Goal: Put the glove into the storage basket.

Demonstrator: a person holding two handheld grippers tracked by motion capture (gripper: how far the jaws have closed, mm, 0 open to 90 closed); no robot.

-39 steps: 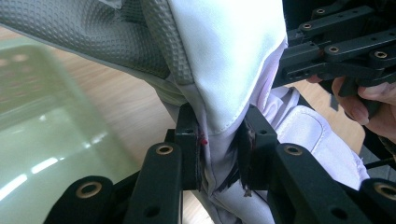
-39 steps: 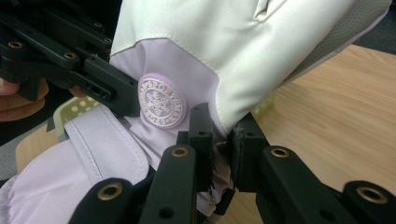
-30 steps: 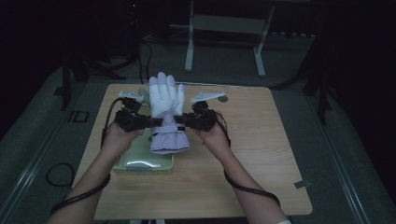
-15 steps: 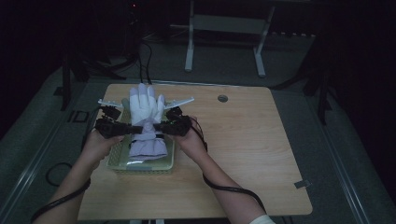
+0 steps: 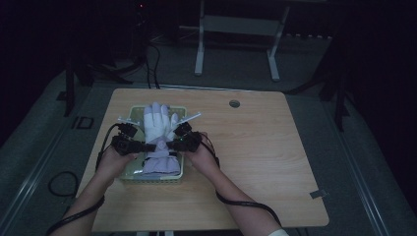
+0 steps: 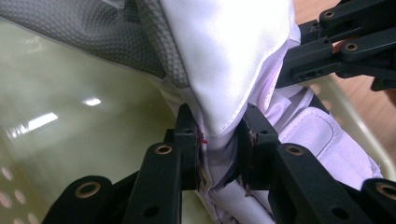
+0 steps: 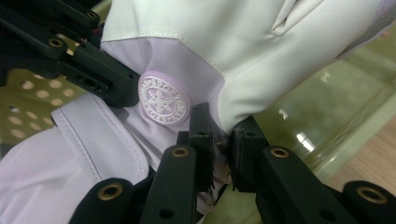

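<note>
Both grippers – left (image 5: 147,146), right (image 5: 169,144) – pinch glove (image 5: 158,128) over basket (image 5: 129,175)

The high view looks forward and down from above the person's side, far enough to take in the whole worktop (image 5: 255,167), with the forearms entering at 6 o'clock. The left gripper view sits very close, looking along the left tongs (image 6: 219,144) at the glove (image 6: 224,60) over the pale green basket (image 6: 70,121); the right tongs (image 6: 336,51) show at 2 o'clock. The right gripper view is equally close, facing the opposite way, with the left tongs at 10 o'clock. All three share the glove's wrist and the basket.
</note>
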